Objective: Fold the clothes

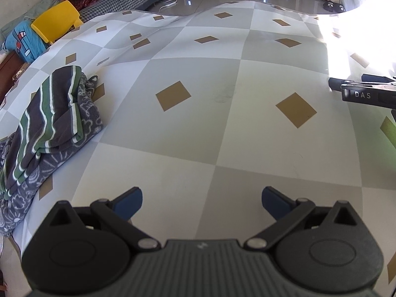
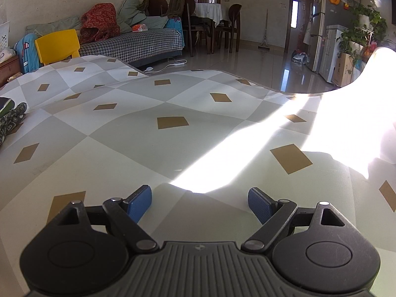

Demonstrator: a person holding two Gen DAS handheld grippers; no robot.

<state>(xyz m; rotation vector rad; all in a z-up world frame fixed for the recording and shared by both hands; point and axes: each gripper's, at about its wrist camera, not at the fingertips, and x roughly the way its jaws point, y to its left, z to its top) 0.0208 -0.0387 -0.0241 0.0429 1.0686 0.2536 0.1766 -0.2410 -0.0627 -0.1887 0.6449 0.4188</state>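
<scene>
Where folded, striped cloth lies soft.

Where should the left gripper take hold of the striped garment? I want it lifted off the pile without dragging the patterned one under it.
Probably the striped garment's folded right edge, approached from the bare tablecloth side: that edge overhangs the patterned fabric and faces the open left gripper.

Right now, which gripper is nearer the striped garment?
Left. The left gripper has the striped garment close on its left side; from the right gripper it lies far off at the left edge.
</scene>
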